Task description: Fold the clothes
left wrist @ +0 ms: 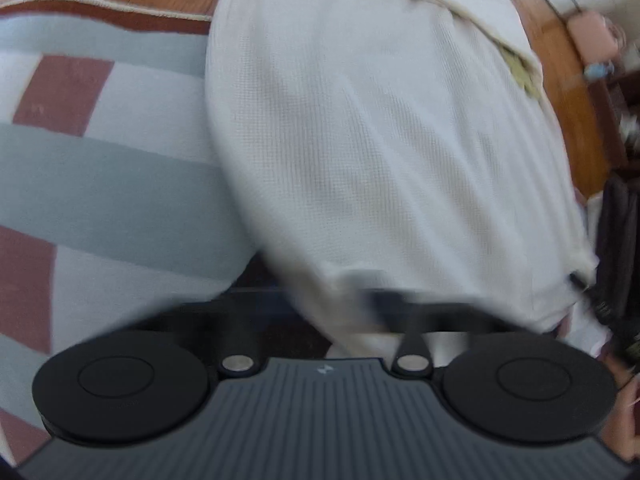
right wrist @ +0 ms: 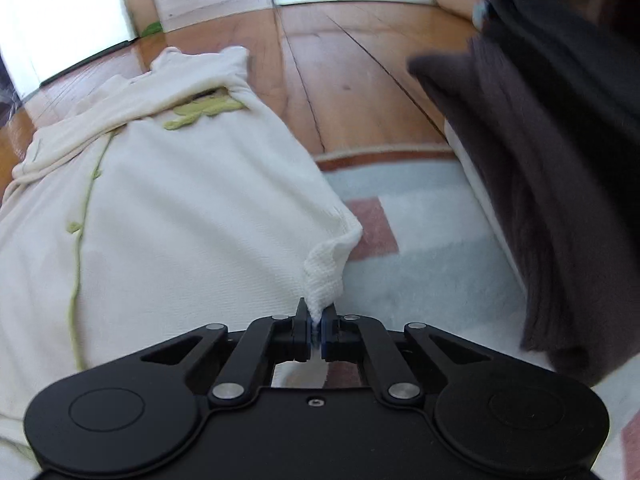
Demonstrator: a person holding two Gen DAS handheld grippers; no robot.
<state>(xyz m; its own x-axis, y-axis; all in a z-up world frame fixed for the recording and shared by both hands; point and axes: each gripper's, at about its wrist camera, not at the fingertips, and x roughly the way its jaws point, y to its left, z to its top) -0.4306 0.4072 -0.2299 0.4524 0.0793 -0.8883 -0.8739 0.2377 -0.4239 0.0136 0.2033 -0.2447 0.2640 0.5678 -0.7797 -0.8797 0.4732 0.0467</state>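
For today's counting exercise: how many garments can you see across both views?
2. A cream garment lies on the rug, its corner pinched by the right gripper; a dark garment is to its right. Others may be hidden.

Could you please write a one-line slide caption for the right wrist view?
Right gripper pinches a corner of the cream garment lying across the striped rug and wooden floor.

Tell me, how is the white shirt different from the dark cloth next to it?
The white shirt is pale cream with a green vine stitched on it; the dark cloth is plain brownish-black. The shirt lies spread flat across the rug and the wood floor, while the dark cloth sits bunched at the side. The right gripper pinches the shirt's corner; nothing grips the dark cloth. Both are soft fabric.
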